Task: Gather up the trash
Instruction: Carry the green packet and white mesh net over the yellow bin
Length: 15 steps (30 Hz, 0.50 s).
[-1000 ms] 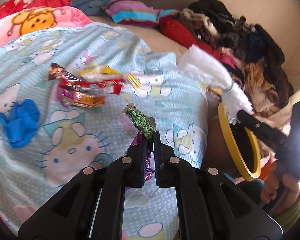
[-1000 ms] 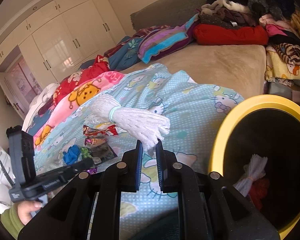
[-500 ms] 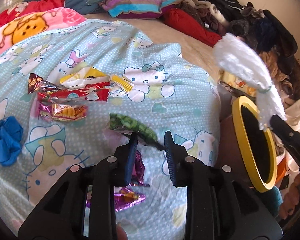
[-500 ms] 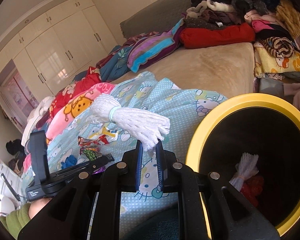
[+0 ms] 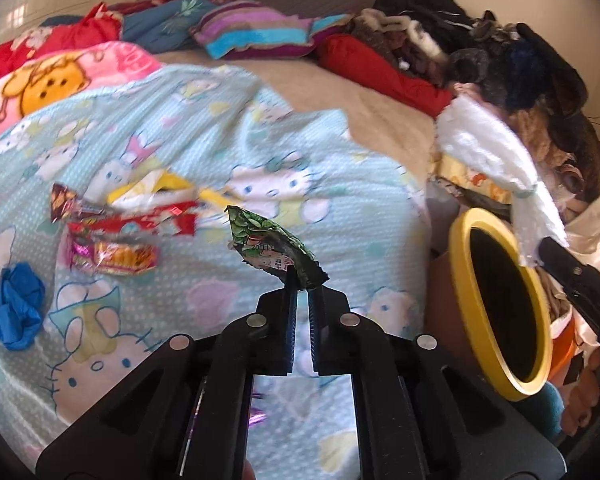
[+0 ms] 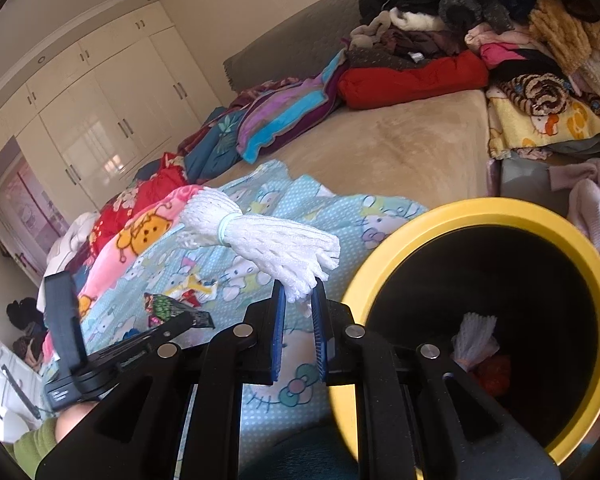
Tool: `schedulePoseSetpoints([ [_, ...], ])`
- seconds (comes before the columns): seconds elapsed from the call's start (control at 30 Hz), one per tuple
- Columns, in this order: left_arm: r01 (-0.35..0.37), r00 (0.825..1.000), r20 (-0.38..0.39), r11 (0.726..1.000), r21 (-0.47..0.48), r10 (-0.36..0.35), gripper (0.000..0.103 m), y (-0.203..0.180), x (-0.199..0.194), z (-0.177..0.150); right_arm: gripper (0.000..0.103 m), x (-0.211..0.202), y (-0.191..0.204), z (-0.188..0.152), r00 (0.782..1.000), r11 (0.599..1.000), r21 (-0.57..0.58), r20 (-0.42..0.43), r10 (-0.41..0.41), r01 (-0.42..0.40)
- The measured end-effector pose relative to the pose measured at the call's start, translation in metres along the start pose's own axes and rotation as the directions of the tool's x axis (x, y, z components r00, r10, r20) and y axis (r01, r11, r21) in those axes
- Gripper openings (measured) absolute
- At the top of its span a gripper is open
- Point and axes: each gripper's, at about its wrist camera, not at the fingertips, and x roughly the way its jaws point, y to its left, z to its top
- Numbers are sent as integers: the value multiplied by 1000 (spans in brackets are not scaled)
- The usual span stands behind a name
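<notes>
My left gripper is shut on a corner of a green snack wrapper, held above the light blue cartoon blanket. Seen from the right wrist, the same wrapper sticks out of the left gripper at lower left. My right gripper is shut on one end of a white foam net, just left of the yellow-rimmed bin. From the left wrist the net hangs over the bin. Another foam net and something red lie inside the bin.
Red wrappers, a yellow wrapper and a crumpled blue glove lie on the blanket. A purple wrapper shows under my left gripper. Piled clothes line the back and right of the bed. White wardrobes stand beyond.
The left jaws opened briefly around the green wrapper, then shut on it again, and it now hangs clear of the blanket. Both grippers moved toward the bin, which looms larger in the right view.
</notes>
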Motion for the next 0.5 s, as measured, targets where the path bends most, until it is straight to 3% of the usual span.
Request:
schedulePoseSetpoints([
  [0.5,169,982,59,978,119,-177,2,-79,-22,15,13,-33,-51,13,982,985,36,76,-170,168],
])
